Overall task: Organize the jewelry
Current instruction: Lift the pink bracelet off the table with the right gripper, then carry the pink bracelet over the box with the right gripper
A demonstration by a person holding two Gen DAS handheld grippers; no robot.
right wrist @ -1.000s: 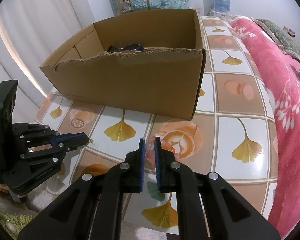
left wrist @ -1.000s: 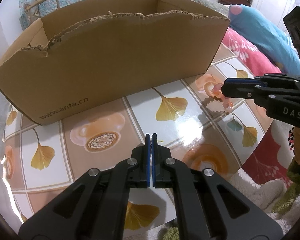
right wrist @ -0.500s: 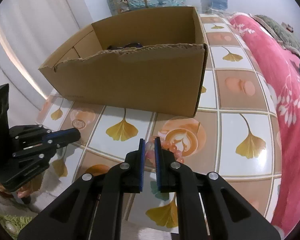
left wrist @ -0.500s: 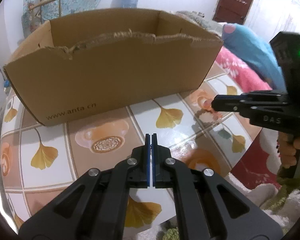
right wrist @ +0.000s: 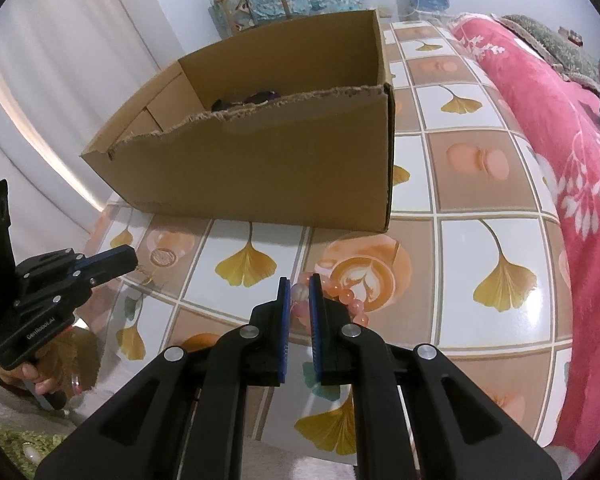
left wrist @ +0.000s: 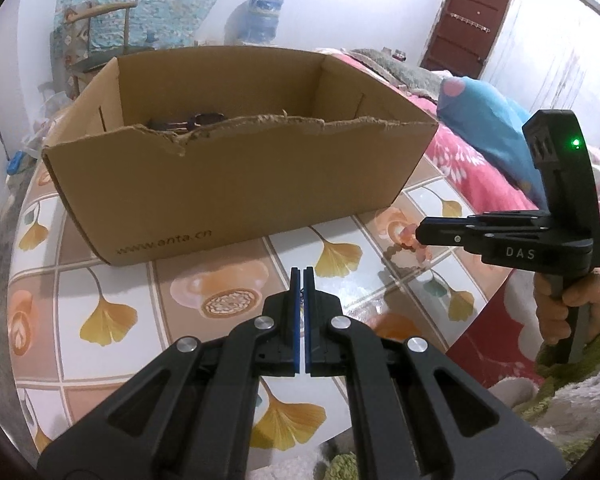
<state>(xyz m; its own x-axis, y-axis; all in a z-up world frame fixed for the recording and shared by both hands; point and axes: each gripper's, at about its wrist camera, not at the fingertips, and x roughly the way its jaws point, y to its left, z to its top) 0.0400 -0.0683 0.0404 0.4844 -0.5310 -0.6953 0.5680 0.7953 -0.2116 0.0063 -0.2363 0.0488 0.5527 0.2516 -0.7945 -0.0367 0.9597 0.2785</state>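
Observation:
An open cardboard box (left wrist: 236, 184) stands on the tiled table, with dark jewelry (left wrist: 188, 121) inside near its left back; it also shows in the right wrist view (right wrist: 260, 168). My right gripper (right wrist: 299, 286) is shut on a pink bead bracelet (right wrist: 346, 298) and holds it just above the table, in front of the box's right corner. In the left wrist view the right gripper (left wrist: 418, 234) shows with the pink beads (left wrist: 410, 240) at its tip. My left gripper (left wrist: 302, 276) is shut on a thin gold chain (right wrist: 146, 274) that hangs from its tip (right wrist: 130, 260).
The table top (right wrist: 484, 184) has ginkgo-leaf and coffee-cup tiles. A pink blanket (right wrist: 560, 128) and blue pillow (left wrist: 484, 120) lie to the right. A chair (left wrist: 96, 36) and water jug (left wrist: 260, 20) stand behind the box. A green rug (left wrist: 572, 384) lies below the table edge.
Both grippers have lifted and tilted up, so the inside of the box now shows. The right gripper has raised the pink bracelet off the table a little.

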